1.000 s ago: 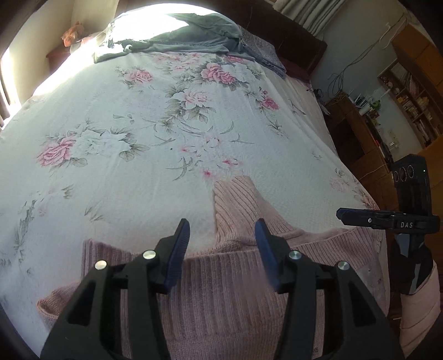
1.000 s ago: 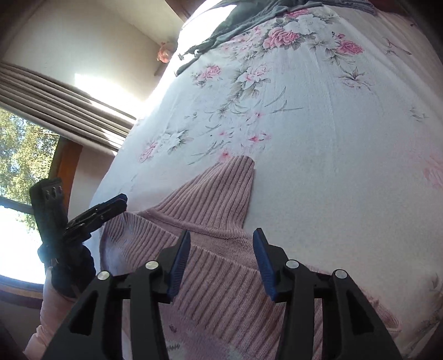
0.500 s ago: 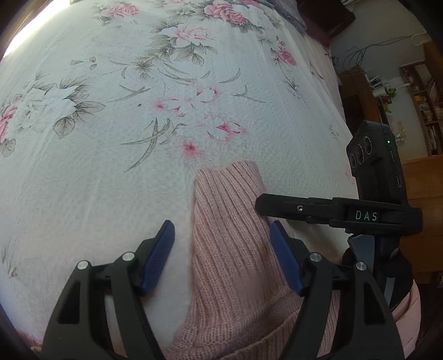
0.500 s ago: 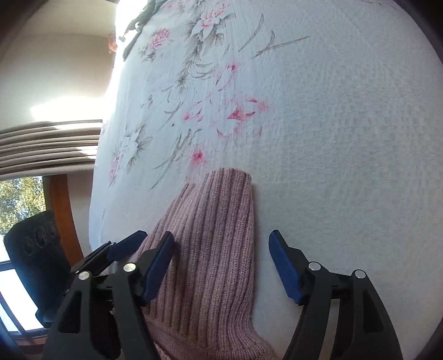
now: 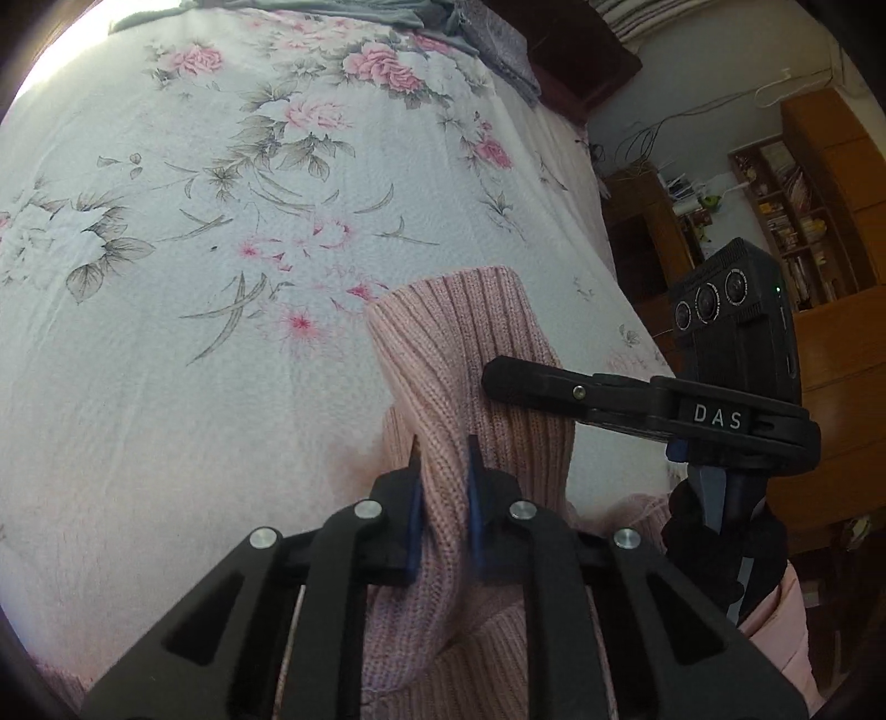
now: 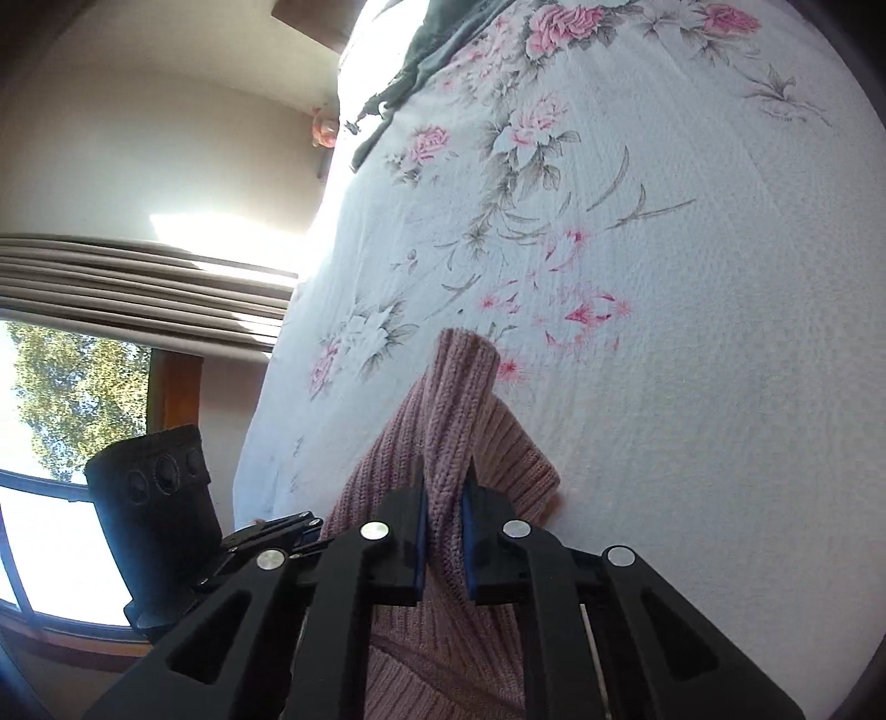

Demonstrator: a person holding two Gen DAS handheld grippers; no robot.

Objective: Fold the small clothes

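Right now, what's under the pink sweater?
The floral bedspread lies under the sweater. Both tongs, left and right, pinch its knit; anything beneath the fabric is hidden.

Showing a dusty pink ribbed-knit sweater [image 5: 459,354] on a white bedspread [image 5: 166,343] printed with pink roses and grey-green leaves — black grippers with blue pads [image 6: 419,531], grey clothing [image 5: 354,10] at the far edge, brown striped curtains [image 6: 138,288].

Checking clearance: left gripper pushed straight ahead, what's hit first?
Left gripper is shut on the pink sweater; ahead lies more of that knit, then probably the floral bedspread.
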